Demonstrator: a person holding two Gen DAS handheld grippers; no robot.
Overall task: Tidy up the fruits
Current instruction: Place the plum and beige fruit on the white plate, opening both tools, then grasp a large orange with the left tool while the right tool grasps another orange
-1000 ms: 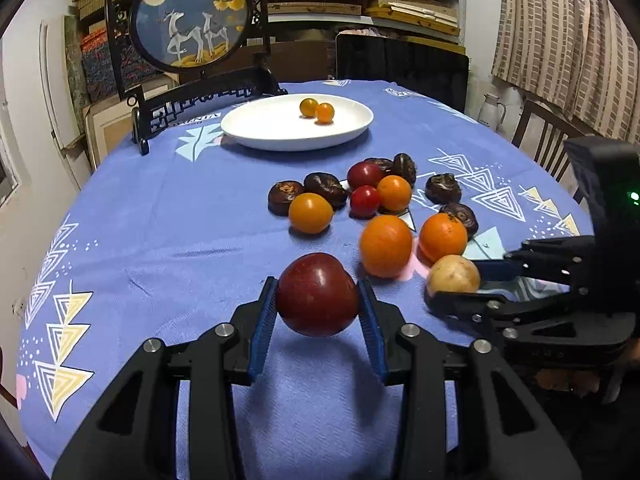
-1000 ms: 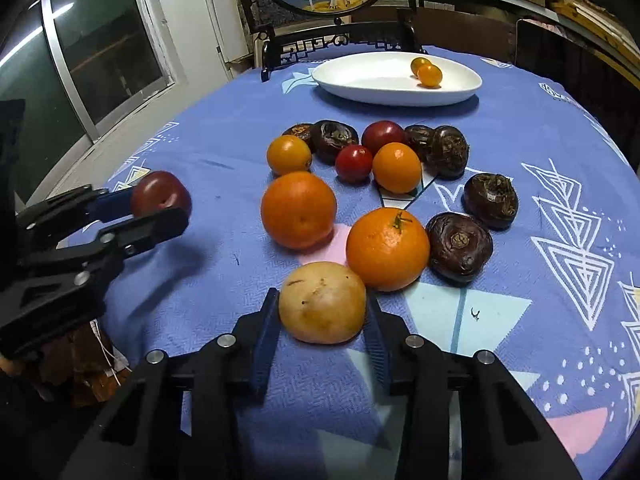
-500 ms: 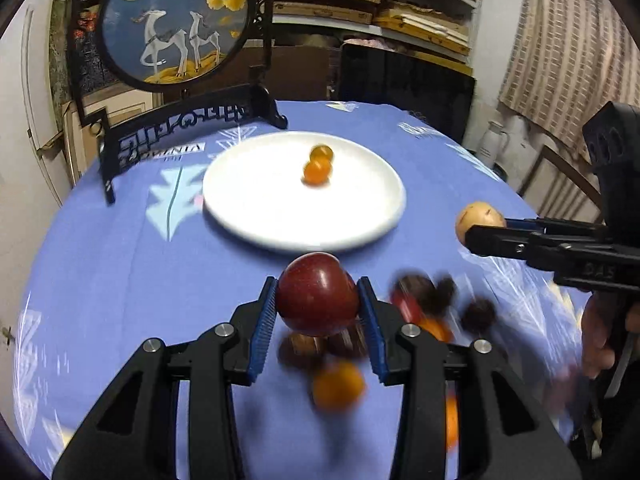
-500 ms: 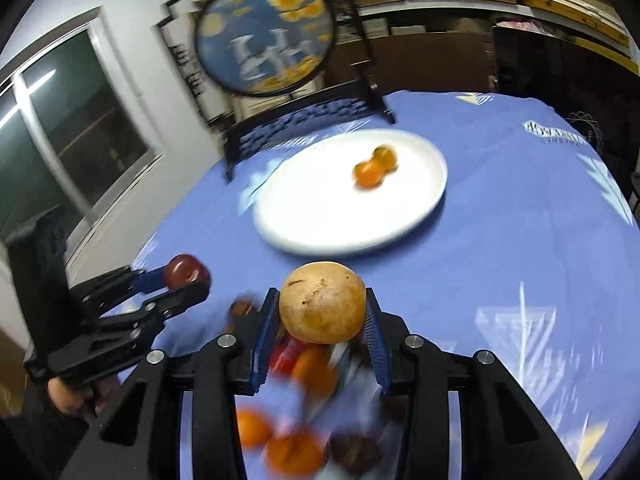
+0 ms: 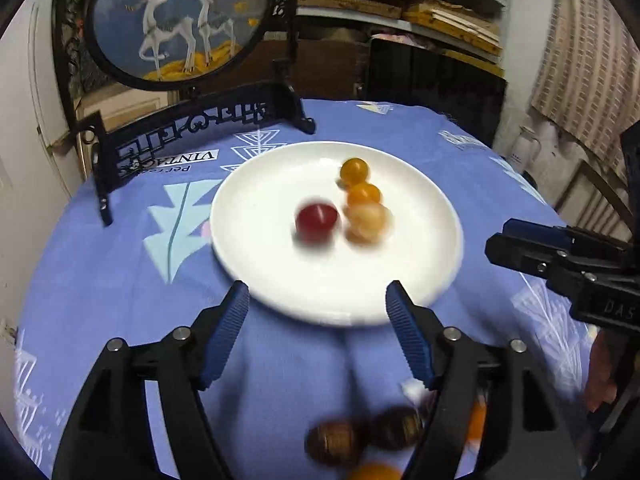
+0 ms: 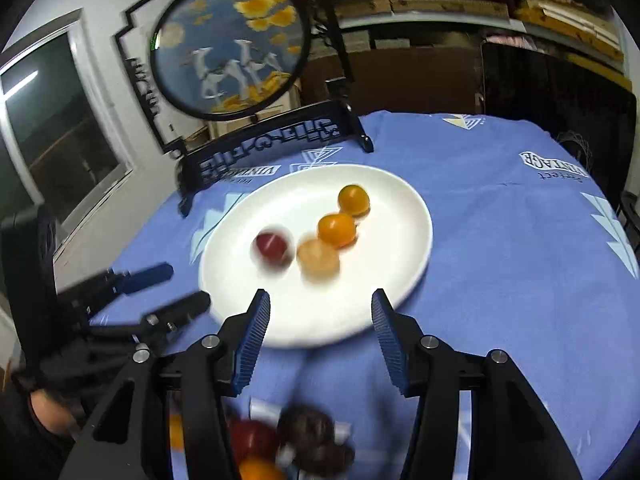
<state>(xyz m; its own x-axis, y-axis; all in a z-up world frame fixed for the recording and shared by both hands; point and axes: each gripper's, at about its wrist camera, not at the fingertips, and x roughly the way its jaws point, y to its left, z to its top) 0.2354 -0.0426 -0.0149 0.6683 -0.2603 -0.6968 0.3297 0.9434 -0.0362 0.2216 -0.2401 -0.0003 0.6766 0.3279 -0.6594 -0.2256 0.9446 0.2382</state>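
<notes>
A white plate (image 5: pixel 280 280) (image 6: pixel 392 280) holds two small orange fruits (image 5: pixel 354 171) (image 6: pixel 353 199), a dark red fruit (image 5: pixel 317 219) (image 6: pixel 271 245) and a pale yellow fruit (image 5: pixel 367 220) (image 6: pixel 318 257); the last two are blurred. My left gripper (image 5: pixel 318 320) is open and empty at the plate's near rim; it also shows in the right wrist view (image 6: pixel 176 286). My right gripper (image 6: pixel 320 328) is open and empty at the plate's near rim; it also shows in the left wrist view (image 5: pixel 520 240).
Blurred dark brown, red and orange fruits lie on the blue tablecloth below the grippers (image 5: pixel 360 436) (image 6: pixel 296 440). A round painted screen on a black stand (image 5: pixel 180 20) (image 6: pixel 228 48) stands behind the plate. Shelves and a dark chair back lie beyond the table.
Both grippers opened and let go: the red fruit and the pale yellow fruit now lie on the plate. Both grippers moved forward over the table to the plate.
</notes>
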